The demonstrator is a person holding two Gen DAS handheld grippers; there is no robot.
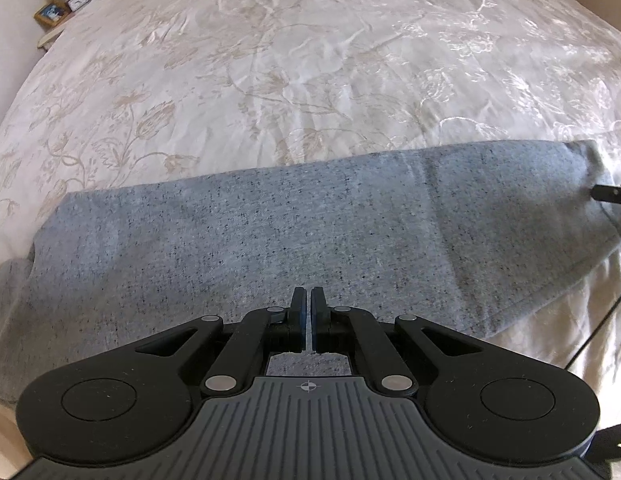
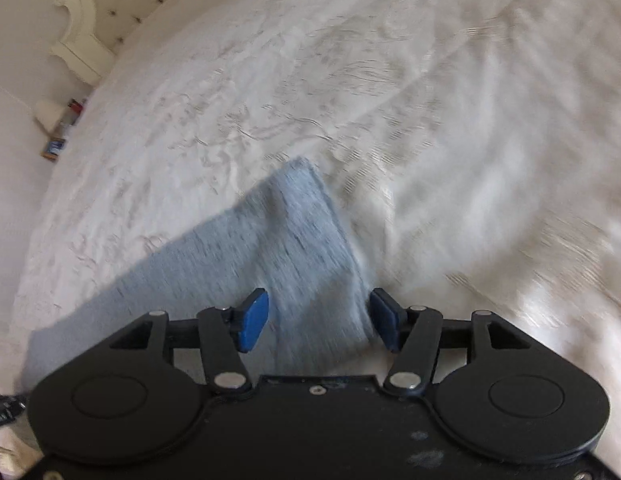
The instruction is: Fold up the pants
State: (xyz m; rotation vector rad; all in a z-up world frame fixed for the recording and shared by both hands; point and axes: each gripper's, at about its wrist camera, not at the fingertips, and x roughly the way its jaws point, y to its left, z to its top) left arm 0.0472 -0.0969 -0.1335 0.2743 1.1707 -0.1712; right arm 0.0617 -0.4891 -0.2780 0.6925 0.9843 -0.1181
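The left gripper [image 1: 309, 312] points steeply down with its jaws together, only a thin slit showing between the blue pads; whether any cloth is pinched there cannot be told; the grey pants [image 1: 270, 232] lie flat just beyond and below those jaws, stretching far to both sides across the near edge of the bed [image 1: 270, 60]. The right gripper [image 2: 319, 318] has its jaws wide apart, the blue pads [image 2: 252, 322] clear of the cloth; a leg end of the pants sits between and beyond them, its corner ahead of the jaws; this view is blurred.
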